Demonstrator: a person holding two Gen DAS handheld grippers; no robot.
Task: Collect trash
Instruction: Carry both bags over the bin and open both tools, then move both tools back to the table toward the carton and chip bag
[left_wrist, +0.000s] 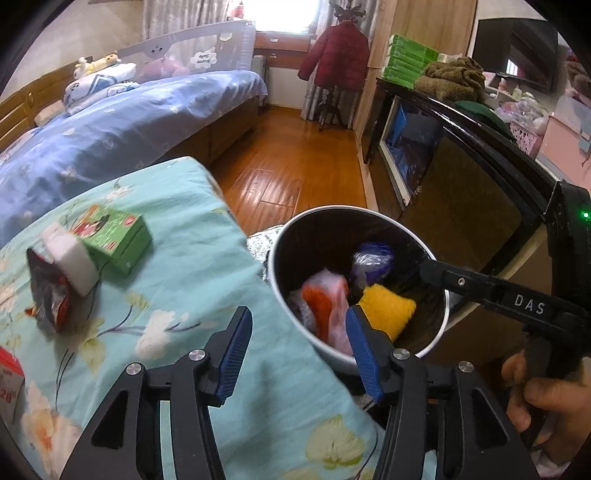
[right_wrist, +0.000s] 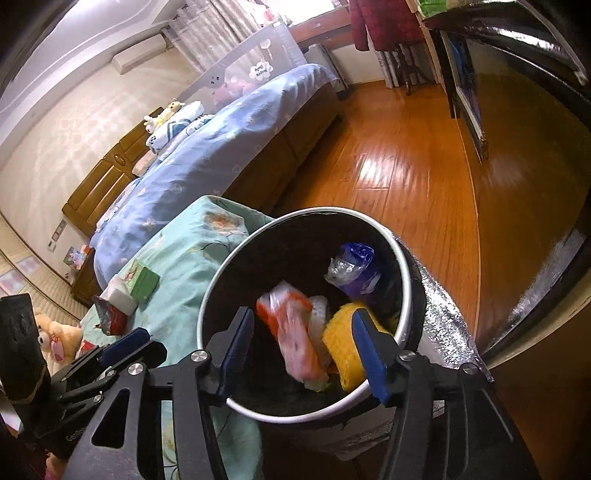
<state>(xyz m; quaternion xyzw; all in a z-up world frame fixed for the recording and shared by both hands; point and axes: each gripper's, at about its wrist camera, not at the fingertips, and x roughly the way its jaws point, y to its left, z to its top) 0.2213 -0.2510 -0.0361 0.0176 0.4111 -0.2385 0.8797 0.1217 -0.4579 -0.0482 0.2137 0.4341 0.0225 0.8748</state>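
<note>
Bedroom first: a big bed (left_wrist: 122, 122) under a blue flowered cover runs along the far side, wooden floor (left_wrist: 295, 162) beside it, a dark cabinet (left_wrist: 461, 177) on the other side. Closer in, a turquoise flowered quilt (left_wrist: 192, 266) covers the surface where the leftover trash sits. Right at its edge stands the trash bin (right_wrist: 221, 291), round, pale rim, dark inside, and it's already got stuff in it: an orange-and-white wrapper (right_wrist: 291, 332), blurred, over the middle of the opening, a yellow sponge (right_wrist: 343, 343) against the near wall, a purple-and-clear plastic bag (right_wrist: 354, 269) toward the far wall. On to the tools. Right hand-held gripper (right_wrist: 303, 350) hangs over the bin mouth, blue pads spread well apart, nothing pinched, the wrapper showing loose in the gap between them. Left hand-held gripper (left_wrist: 299, 354) sits over the quilt's edge by the bin rim, jaws likewise parted and empty. In the left view the right tool reaches in from the side over the rim, a hand (left_wrist: 546, 391) on its grip. Still out on the quilt, well apart from the bin: a green box (left_wrist: 118, 236), a white block (left_wrist: 70, 262) touching it, and a crumpled red-and-silver snack bag (left_wrist: 48, 295) just beside that.
</note>
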